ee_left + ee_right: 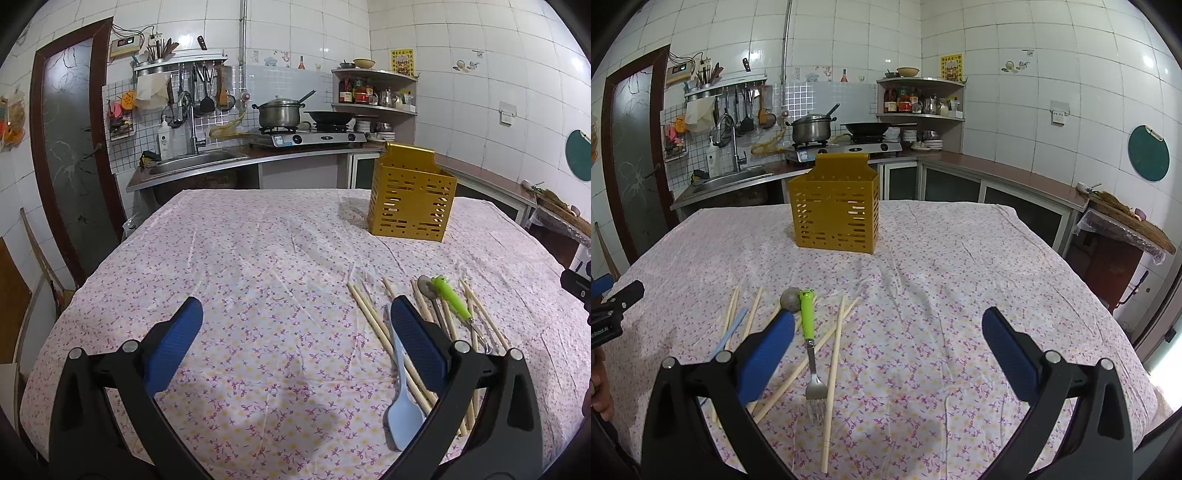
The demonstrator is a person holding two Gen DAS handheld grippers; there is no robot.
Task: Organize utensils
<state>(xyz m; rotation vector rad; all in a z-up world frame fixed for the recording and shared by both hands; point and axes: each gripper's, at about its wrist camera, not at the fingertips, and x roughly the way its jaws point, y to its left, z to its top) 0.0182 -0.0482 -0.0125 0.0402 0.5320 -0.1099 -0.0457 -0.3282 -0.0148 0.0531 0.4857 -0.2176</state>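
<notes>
Green-handled fork (809, 343) is lying at 10 o'clock of the spread, empty right gripper (888, 354), long axis pointing toward the yellow caddy (834, 210); left gripper (295, 341) is also gaping, empty.

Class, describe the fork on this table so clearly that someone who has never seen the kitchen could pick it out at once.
Start at the yellow slotted box standing on the flowered tablecloth, then come toward the camera to the loose pile of utensils. The fork lies among pale wooden chopsticks, beside a metal spoon. It alone has a bright green handle, with metal prongs pointing at the viewer.
</notes>
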